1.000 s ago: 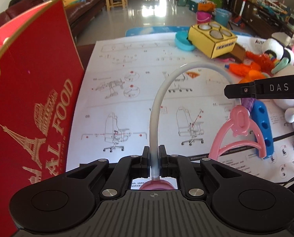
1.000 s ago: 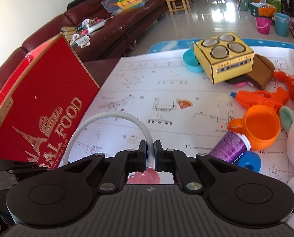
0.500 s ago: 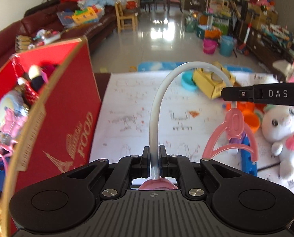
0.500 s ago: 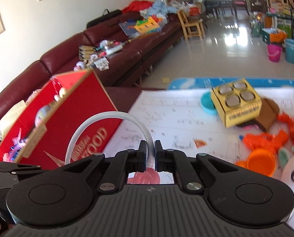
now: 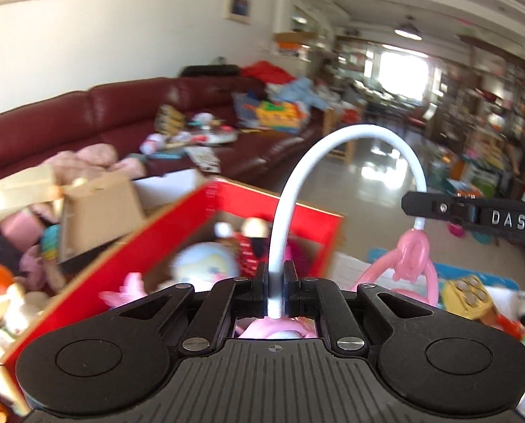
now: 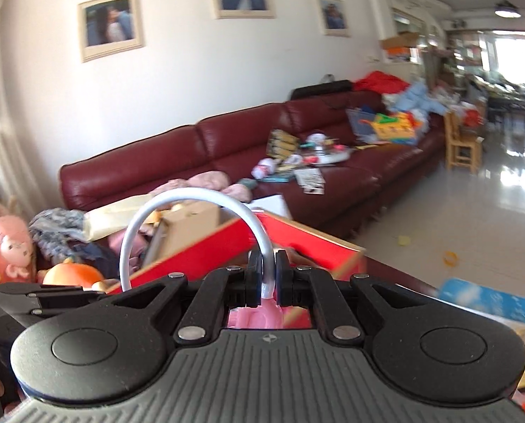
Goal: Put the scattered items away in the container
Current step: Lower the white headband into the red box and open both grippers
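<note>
fingers [image 5: 262,283] of the left gripper [image 5: 276,289] are clamped tight on one end of a white tube [image 5: 336,141], which arches up and over to the right gripper [image 5: 417,208], reaching in from the right edge and pinching the far end just above a dangling pink toy [image 5: 412,253]. below and ahead sits the open red box [image 5: 178,232], blurred toys inside, a brown carton [image 5: 97,208] beside it, a dark red sofa [image 5: 121,112] behind. from the right wrist, that gripper's fingers [image 6: 253,278] are closed on the tube [image 6: 192,197] too, pink showing beneath them; the arch curves left to the other gripper, over the box's [image 6: 312,243] rim, with the sofa [image 6: 227,148] beyond.
</note>
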